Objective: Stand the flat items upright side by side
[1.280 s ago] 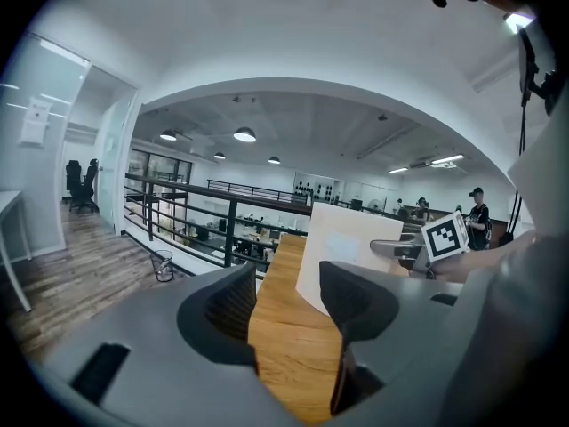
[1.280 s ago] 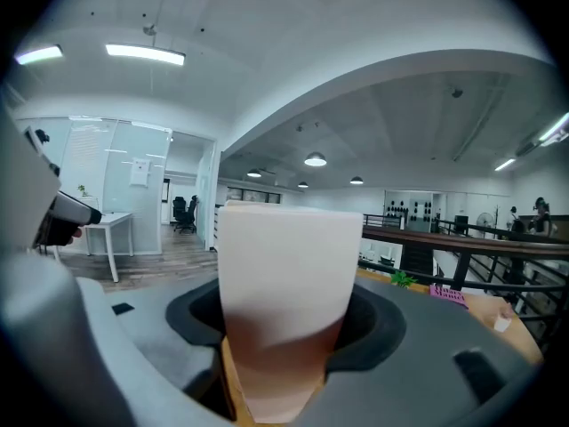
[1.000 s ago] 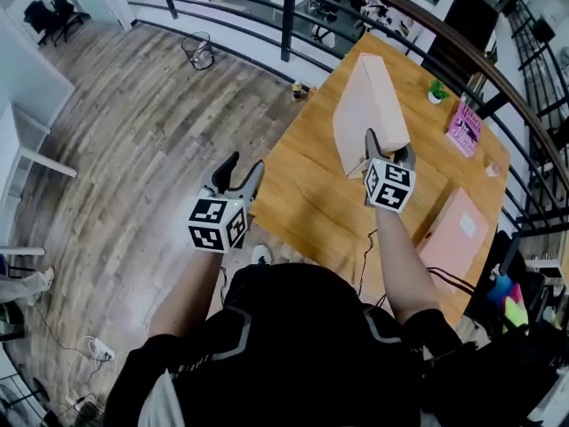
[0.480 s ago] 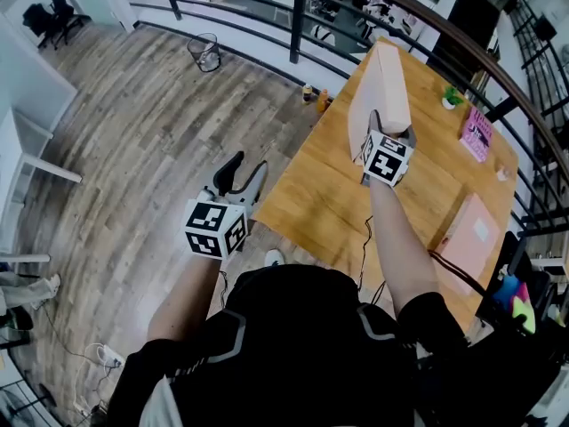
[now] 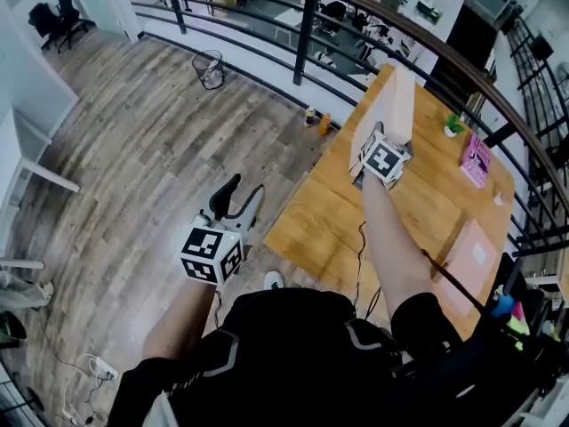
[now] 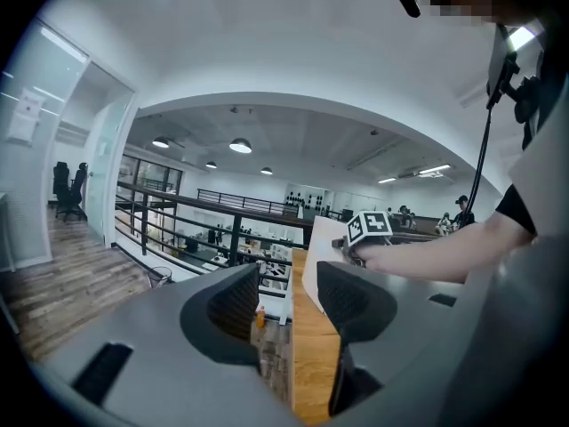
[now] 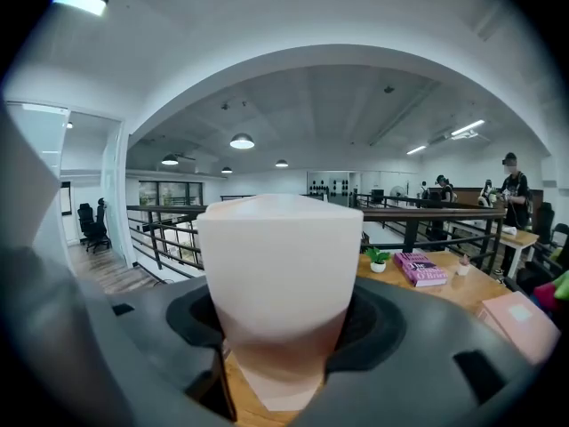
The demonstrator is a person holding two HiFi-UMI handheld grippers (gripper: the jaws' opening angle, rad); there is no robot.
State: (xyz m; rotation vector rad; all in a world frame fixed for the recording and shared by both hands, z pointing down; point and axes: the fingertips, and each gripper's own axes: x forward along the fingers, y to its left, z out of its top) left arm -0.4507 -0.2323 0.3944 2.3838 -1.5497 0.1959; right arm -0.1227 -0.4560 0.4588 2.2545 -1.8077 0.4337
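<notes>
pink box farther along table

The light wooden tabletop is bare across its near-left half, so that corner is open to approach from the wood-plank floor. The left gripper hangs over this floor with its jaws apart. Toward the far left edge, the tall pale pink flat box is held upright in the clamped right gripper and blocks the way there. Bare wood lies between it and the second pink flat box, which lies flat at the near right. At the far right stand a small green potted plant and a pink book. The black metal railing closes off the far side just beyond the table.
</notes>
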